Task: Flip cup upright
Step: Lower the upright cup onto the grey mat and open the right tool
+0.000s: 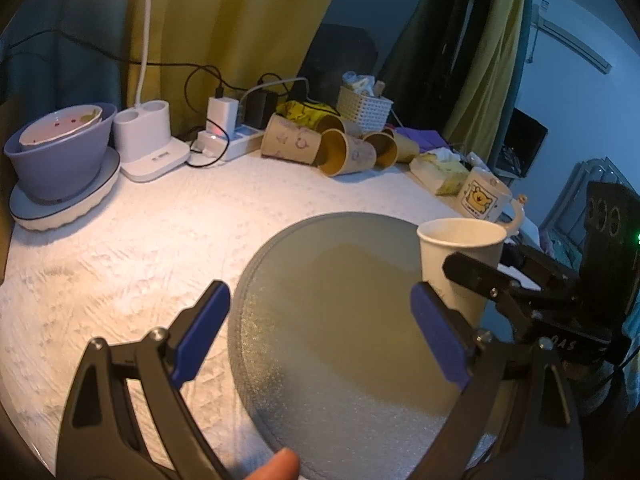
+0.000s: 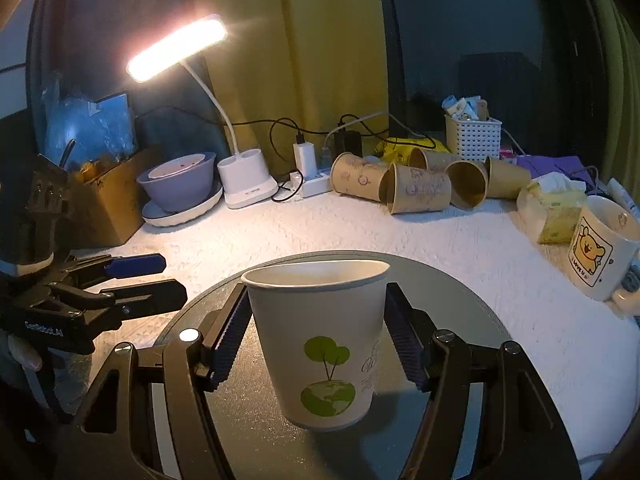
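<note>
A white paper cup (image 2: 320, 340) with a green tree and globe print stands upright, mouth up, on a round grey mat (image 2: 440, 292). My right gripper (image 2: 316, 320) has a finger on each side of the cup and is shut on it. In the left wrist view the cup (image 1: 460, 256) stands at the mat's (image 1: 340, 320) right edge with the right gripper's black fingers (image 1: 472, 272) against it. My left gripper (image 1: 320, 316) is open and empty above the mat, left of the cup. It also shows in the right wrist view (image 2: 140, 280).
Several brown paper cups (image 2: 420, 188) lie on their sides at the back. A bear mug (image 2: 600, 248) and tissue pack (image 2: 552, 208) are at right. A lamp base (image 2: 248, 180), purple bowl (image 2: 176, 184), power strip (image 2: 312, 184) and white basket (image 2: 472, 136) line the back edge.
</note>
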Available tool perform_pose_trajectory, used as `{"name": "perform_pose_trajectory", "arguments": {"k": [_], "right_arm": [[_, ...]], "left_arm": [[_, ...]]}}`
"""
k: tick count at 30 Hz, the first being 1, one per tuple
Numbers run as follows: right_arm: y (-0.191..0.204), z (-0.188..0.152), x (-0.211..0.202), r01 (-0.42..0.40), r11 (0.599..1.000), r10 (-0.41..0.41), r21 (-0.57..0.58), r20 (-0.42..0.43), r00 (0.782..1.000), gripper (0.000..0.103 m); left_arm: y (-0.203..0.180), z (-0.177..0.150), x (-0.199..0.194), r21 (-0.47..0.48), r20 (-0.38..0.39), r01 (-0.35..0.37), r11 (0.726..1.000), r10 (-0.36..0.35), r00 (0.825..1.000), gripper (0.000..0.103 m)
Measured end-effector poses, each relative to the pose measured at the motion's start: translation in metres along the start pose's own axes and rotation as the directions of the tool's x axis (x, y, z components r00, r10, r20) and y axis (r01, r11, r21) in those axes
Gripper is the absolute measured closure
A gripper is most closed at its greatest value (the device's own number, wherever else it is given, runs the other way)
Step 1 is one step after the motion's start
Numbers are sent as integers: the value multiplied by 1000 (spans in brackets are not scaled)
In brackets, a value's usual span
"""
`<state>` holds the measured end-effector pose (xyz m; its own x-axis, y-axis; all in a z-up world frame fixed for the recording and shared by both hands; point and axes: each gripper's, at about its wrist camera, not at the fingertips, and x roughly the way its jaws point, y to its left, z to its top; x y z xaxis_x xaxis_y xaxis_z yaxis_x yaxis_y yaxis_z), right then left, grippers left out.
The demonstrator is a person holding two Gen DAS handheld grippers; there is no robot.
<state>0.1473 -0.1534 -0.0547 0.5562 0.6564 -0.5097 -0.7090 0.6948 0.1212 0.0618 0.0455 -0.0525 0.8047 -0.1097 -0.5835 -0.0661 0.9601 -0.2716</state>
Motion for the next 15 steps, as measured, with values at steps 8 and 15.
{"name": "perform_pose_trajectory", "arguments": {"k": [8,15], "right_arm": [[0,-5,-1,20,1000,-20,10,2,1000,32],[6,-11,2,64,998,-65,-22,-31,997,32]], "left_arm": [[0,0,2,1,-5,-2,1000,2,1000,10],[-3,-2,3,12,-8,-2,1000,2,1000,10]]}}
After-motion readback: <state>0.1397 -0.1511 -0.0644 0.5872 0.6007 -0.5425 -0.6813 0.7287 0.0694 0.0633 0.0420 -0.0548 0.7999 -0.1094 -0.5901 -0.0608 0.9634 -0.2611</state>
